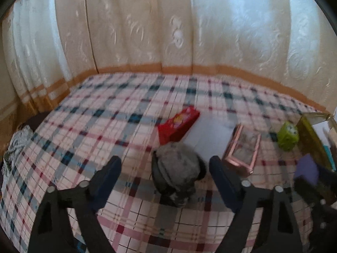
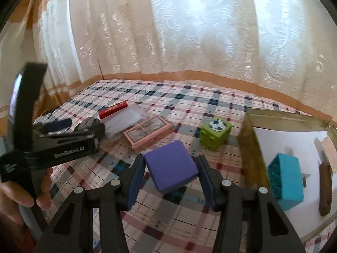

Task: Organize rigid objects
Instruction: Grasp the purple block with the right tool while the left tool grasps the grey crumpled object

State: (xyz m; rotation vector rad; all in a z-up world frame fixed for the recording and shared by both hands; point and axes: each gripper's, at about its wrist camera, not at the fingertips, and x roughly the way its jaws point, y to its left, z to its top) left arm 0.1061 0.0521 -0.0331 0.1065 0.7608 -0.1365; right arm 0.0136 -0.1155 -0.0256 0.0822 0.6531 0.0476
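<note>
Purple block [image 2: 171, 165] is clamped in the right tool [image 2: 171, 176], lifted beside the open tin [image 2: 250, 139] for stowing; the grey object [image 1: 177, 168] on the bench [image 1: 84, 126] is straddled by the wide left tool [image 1: 165, 168], untouched.

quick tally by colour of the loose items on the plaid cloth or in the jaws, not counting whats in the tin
red box: 1
pink case: 1
green cube: 1
purple block: 1
grey object: 1
clear packet: 1
Total: 6
</note>
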